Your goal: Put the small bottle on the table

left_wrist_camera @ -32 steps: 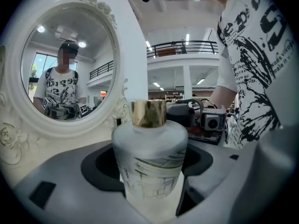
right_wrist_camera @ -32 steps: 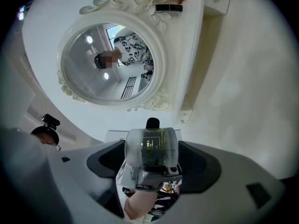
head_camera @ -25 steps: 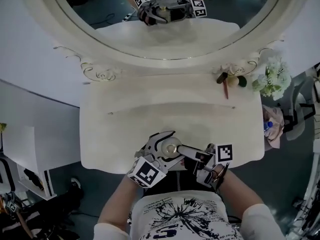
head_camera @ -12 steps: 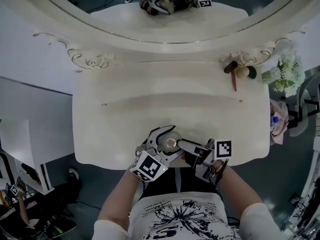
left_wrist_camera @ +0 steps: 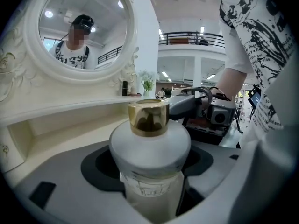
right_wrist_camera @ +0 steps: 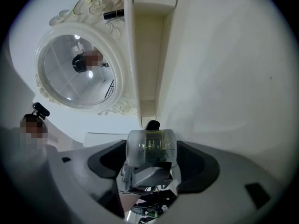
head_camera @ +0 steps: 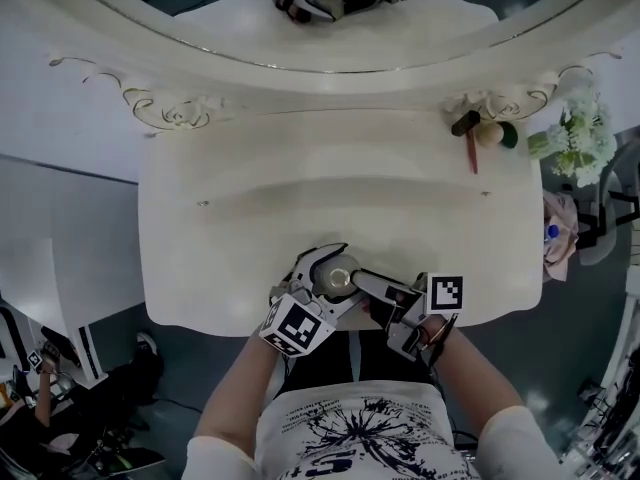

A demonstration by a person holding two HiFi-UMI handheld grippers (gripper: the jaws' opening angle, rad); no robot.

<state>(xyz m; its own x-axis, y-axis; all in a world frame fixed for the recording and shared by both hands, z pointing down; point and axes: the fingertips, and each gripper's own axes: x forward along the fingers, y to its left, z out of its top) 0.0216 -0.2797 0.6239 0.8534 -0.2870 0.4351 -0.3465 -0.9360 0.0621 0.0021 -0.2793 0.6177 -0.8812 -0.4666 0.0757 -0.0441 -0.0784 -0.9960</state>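
The small bottle (head_camera: 338, 276) has a frosted white body and a gold top (left_wrist_camera: 148, 118). It stays upright over the front edge of the white dressing table (head_camera: 250, 218), with my left gripper (head_camera: 334, 266) shut on its body (left_wrist_camera: 149, 148). My right gripper (head_camera: 364, 282) reaches in from the right and ends right beside the bottle's top. In the right gripper view its jaws are shut on a small clear cap (right_wrist_camera: 150, 147). Whether the bottle's base touches the table is hidden.
An oval mirror in an ornate white frame (head_camera: 330, 63) stands at the back of the table and reflects both grippers. A brush and small cosmetic items (head_camera: 472, 133) lie at the back right. White flowers (head_camera: 575, 138) stand off the right end, and a raised shelf step (head_camera: 330, 193) crosses the middle.
Both grippers stay together at the table's front edge with the bottle between them. Only the head view has shifted, so the table sits slightly higher and further left in the frame.
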